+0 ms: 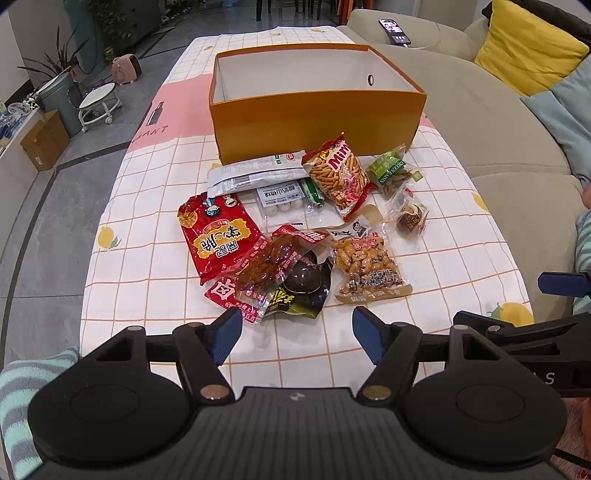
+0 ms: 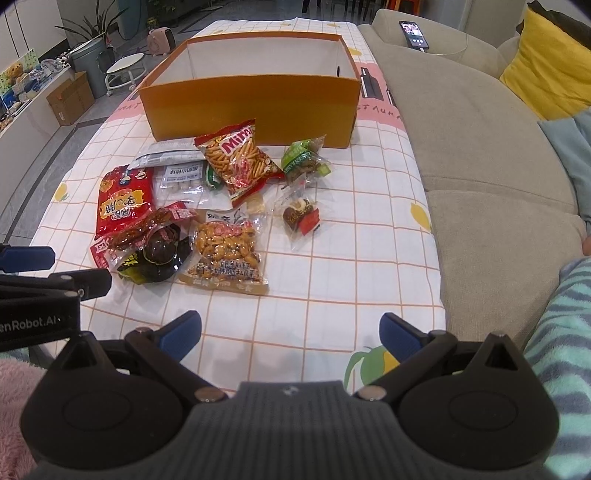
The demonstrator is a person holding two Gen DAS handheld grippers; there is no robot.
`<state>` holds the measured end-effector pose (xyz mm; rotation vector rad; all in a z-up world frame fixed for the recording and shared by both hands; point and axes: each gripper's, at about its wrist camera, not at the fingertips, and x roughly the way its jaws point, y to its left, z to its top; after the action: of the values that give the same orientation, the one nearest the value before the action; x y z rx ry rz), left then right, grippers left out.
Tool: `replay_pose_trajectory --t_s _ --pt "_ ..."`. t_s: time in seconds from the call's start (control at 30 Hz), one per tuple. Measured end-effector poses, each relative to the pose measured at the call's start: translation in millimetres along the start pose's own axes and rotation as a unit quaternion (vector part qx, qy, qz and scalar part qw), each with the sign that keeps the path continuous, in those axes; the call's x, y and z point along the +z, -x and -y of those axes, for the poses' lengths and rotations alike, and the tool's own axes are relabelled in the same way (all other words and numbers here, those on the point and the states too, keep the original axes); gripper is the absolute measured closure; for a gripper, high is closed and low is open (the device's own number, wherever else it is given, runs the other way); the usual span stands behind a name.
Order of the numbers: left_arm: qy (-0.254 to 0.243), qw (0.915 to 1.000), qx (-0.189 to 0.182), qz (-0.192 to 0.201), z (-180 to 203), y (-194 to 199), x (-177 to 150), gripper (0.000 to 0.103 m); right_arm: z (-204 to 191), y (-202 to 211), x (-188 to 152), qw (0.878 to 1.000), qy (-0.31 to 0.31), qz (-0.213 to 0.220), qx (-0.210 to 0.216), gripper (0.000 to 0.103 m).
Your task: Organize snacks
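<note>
An open orange box (image 1: 317,125) (image 2: 251,107) stands empty at the far middle of the table. Several snack packs lie in a loose pile in front of it: a Mimi stick pack (image 1: 338,173) (image 2: 240,162), a big red pack (image 1: 214,236) (image 2: 123,201), a peanut pack (image 1: 367,267) (image 2: 227,253), a dark egg pack (image 1: 301,286) (image 2: 159,258), a green raisin pack (image 1: 391,171) (image 2: 303,158). My left gripper (image 1: 297,338) is open and empty, just short of the pile. My right gripper (image 2: 290,334) is open and empty, nearer me.
The table carries a checked cloth (image 1: 147,229) (image 2: 332,258). A beige sofa (image 1: 498,122) (image 2: 480,140) runs along its right edge, with a phone (image 1: 394,32) (image 2: 414,35) and a yellow cushion (image 1: 528,51). Stool, bin and cardboard box stand on the floor at left.
</note>
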<state>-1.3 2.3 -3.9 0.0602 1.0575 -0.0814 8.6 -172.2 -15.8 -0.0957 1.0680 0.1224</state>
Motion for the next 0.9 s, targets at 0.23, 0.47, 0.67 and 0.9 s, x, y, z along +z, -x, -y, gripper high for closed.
replay_pose_trajectory --t_s 0.23,0.47,0.67,0.9 --pt "0.001 1.0 0.0 0.0 -0.6 -0.1 -0.2 0.022 -0.1 -1.0 0.6 1.0 0.001 -0.005 0.0 0.004" --pt "0.003 1.0 0.0 -0.002 -1.8 -0.1 0.1 0.022 -0.1 -0.9 0.7 1.0 0.001 -0.005 0.0 0.004" --pt "0.003 1.0 0.0 -0.002 -1.3 -0.7 -0.1 0.022 0.1 -1.1 0.3 1.0 0.001 -0.007 0.0 0.004" --pt "0.003 1.0 -0.001 -0.003 -1.2 -1.2 -0.4 0.022 0.4 -1.3 0.3 1.0 0.0 -0.008 0.0 0.004"
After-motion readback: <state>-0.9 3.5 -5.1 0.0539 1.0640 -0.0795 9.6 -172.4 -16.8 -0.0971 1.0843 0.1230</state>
